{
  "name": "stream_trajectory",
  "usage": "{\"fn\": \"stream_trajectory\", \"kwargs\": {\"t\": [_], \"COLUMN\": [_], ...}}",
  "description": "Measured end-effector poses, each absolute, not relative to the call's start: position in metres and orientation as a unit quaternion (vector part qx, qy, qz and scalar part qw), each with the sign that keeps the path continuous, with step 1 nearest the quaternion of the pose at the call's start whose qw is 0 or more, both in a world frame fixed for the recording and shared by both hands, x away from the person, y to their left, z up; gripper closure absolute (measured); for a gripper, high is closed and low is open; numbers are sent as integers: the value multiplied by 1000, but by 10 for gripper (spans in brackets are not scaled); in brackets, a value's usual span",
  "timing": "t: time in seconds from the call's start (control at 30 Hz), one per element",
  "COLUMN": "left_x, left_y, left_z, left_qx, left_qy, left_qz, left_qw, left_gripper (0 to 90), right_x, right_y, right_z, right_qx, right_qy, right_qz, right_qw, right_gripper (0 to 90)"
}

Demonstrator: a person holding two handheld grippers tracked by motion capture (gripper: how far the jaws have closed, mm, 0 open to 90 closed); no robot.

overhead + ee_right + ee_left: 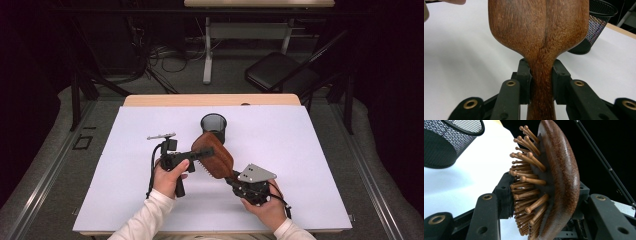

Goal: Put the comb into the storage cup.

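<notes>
At the near edge of a white-covered table [300,200], a person's two hands work a wooden hairbrush [214,156] held clear of the surface between a pair of hand-held grippers. The right gripper [235,176], at about five o'clock from the table's centre, has its jaws clamped on the brush's narrow handle; in the right gripper view the black pads [524,75] press the neck on either side, just below where the wood widens into the paddle. The left gripper [206,152], at about seven o'clock, reaches in from the left and has clenched on the paddle itself: in the left gripper view one pad bears on the wooden bristles [526,185], the other on the rounded back. The brush sits tilted, head pointing toward twelve o'clock, bristles facing the person's left. Just beyond the brush head, at twelve o'clock, a black mesh cup [213,125] stands upright on the table. Farther off, a folding chair [280,70] stands on the floor.
</notes>
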State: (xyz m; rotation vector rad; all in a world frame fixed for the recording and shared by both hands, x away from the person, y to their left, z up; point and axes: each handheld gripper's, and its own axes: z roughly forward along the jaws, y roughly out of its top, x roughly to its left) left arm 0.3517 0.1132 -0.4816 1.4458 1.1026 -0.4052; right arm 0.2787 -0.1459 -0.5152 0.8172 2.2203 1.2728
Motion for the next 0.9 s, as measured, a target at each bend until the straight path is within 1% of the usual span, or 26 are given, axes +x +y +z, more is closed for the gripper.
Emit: {"fn": "stream_trajectory", "kwargs": {"t": [0.27, 0.9], "left_x": [357, 367], "left_y": [113, 103], "left_z": [-481, -467], "left_qx": [624, 641], "left_qy": [483, 496], "left_qz": [-188, -195], "left_qw": [585, 552], "left_gripper": [501, 505], "right_x": [279, 282], "right_y": [-147, -151], "right_z": [-515, -514], "right_qx": [304, 326], "right_qy": [803, 793], "right_qz": [465, 471], "right_qw": [217, 208], "right_gripper": [719, 713]}}
